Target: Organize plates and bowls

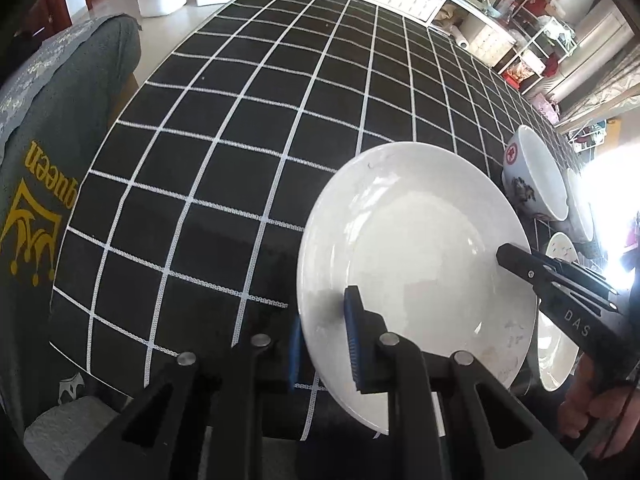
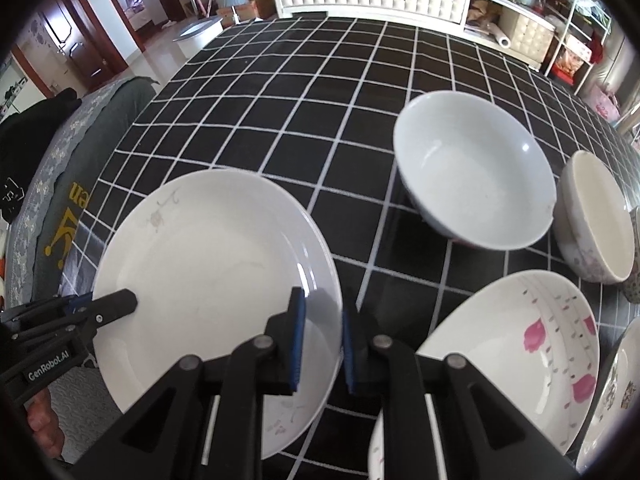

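Plate (image 2: pixel 208 280): white, faint floral print; was held over the near left part of the table (image 1: pixel 240 140), tilted, its left edge raised in the left wrist view. Whether it touched the cloth could not be told.

Left gripper (image 1: pixel 324 344): jaws were closed on the plate's near left rim, one blue pad above the rim and one beneath. This grip was judged to carry the weight.

Right gripper (image 2: pixel 322 344): jaws were set astride the plate's right rim, one pad over the inside face and one outside, with a gap visible between pad and rim; a firm pinch could not be confirmed. The placing was judged as a steadying hold or a handover.

Large bowl (image 2: pixel 476 176): plain white inside, was stood toward the right edge, apart from the plate.

Small bowl (image 2: pixel 596 220): cream inside, was set just beside the large bowl, at the right edge.

Petal plate (image 2: pixel 520 352): pink-marked, was placed at the near right corner, partly over another dish below it; a likely stack for the held plate.

Patterned dish (image 2: pixel 616 392): only partly shown at the far right.

Grey cloth (image 1: pixel 60 160): was draped off the table's left edge.
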`<state>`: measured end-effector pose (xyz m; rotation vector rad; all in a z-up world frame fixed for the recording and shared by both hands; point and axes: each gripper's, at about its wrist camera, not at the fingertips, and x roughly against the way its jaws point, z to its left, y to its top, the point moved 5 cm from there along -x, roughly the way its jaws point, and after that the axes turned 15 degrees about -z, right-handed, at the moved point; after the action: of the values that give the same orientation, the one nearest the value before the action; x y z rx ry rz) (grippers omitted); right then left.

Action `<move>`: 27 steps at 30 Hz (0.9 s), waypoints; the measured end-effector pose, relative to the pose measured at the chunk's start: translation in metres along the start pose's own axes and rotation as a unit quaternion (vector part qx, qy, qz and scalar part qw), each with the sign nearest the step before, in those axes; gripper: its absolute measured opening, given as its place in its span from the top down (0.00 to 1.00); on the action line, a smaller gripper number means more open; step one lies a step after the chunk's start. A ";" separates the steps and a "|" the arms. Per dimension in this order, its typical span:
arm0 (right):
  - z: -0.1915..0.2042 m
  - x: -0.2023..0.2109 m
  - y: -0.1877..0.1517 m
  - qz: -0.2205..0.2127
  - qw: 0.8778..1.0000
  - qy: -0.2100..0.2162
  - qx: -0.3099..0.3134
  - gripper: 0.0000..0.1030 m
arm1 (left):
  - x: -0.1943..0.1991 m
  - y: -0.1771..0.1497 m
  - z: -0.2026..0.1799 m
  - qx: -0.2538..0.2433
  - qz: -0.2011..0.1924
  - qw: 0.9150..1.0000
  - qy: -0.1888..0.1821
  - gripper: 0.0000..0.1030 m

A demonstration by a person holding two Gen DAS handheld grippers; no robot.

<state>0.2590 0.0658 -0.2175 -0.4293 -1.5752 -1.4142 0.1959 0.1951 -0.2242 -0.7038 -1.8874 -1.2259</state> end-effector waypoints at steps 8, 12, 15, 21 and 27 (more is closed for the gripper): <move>-0.002 -0.003 -0.004 0.007 1.000 0.001 0.000 0.80 | -0.008 -0.005 -0.001 0.004 0.013 1.000 -0.001 0.83; -0.004 0.012 0.000 -0.015 1.000 -0.011 0.024 0.80 | 0.001 -0.005 0.003 0.004 0.011 1.000 0.023 0.83; -0.013 0.033 0.002 -0.025 0.999 -0.011 0.025 0.80 | 0.019 -0.004 0.004 -0.002 -0.005 0.999 0.046 0.84; -0.040 0.074 -0.002 -0.045 0.999 -0.005 -0.007 0.80 | 0.062 0.008 -0.024 -0.022 -0.048 0.998 0.030 0.83; -0.059 0.108 -0.013 -0.066 0.997 -0.008 -0.030 0.80 | 0.078 0.006 -0.084 -0.068 -0.055 0.996 -0.028 0.84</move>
<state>0.2195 -0.0260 -0.1438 -0.3792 -1.6021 -1.5662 0.1820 0.1234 -0.1354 -0.7199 -1.9233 -1.4298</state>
